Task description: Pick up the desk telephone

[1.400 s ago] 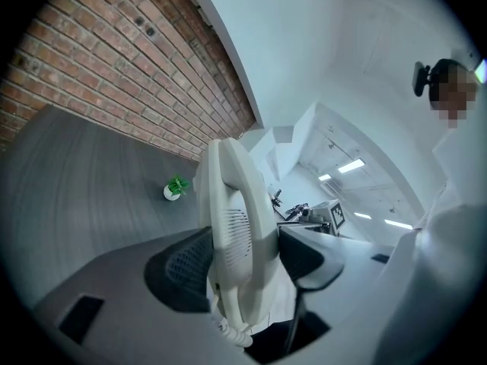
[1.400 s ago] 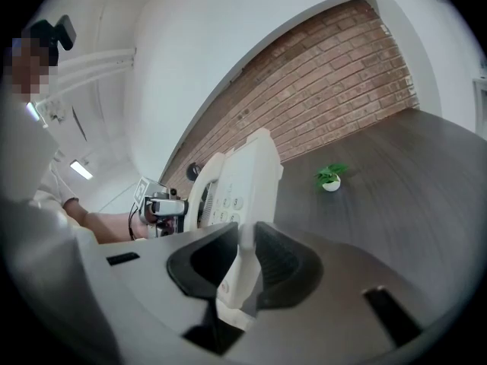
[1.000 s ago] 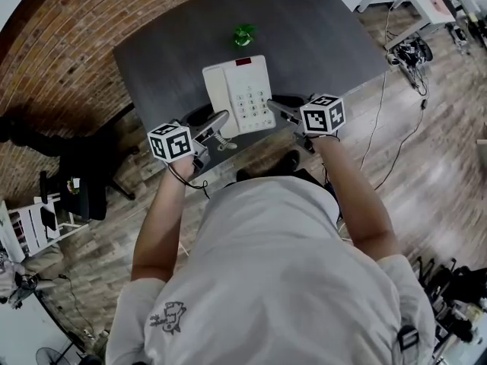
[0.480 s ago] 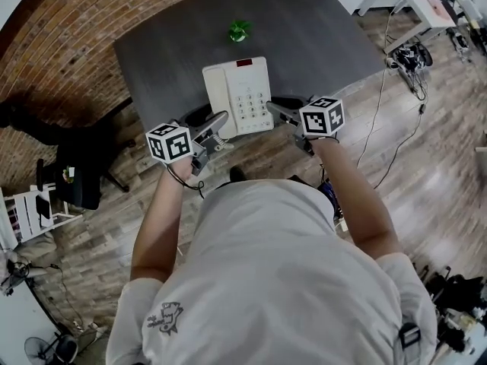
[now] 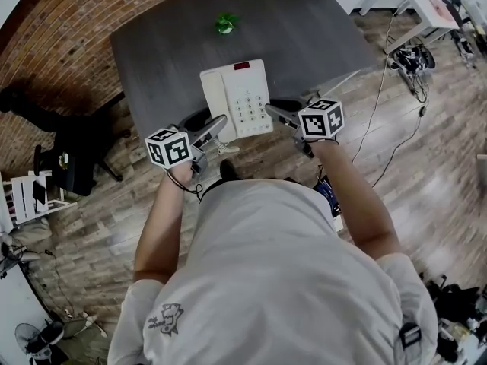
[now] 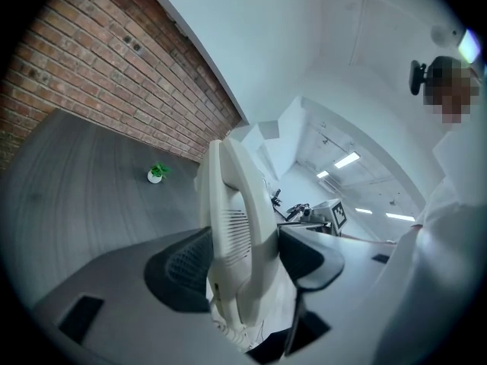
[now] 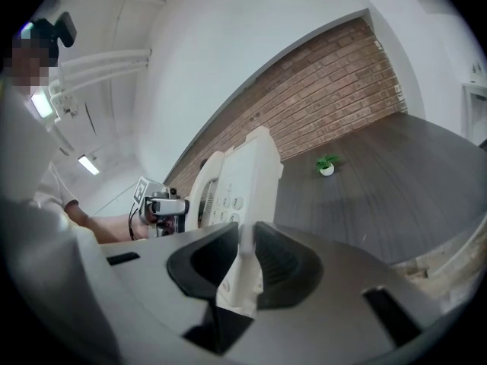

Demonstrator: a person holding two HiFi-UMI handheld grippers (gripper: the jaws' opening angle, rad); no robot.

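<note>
Desk telephone (image 5: 237, 97) nearer, display end away

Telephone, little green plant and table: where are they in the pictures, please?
telephone (image 5: 247, 103): head view, on its keypad.
plant (image 5: 224, 23): head view, on its green leaves.
table (image 5: 167, 63): head view, on the bare dark top left of the telephone.

No word or number can be read. The desk telephone (image 5: 237, 97) has a keypad (image 5: 249, 106) with markings too small to make out. The print on the shirt (image 5: 169, 316), perhaps a cartoon figure, is illegible. The cubes on the left gripper (image 5: 219, 122) and right gripper (image 5: 272, 112) show only black-and-white square markers
</note>
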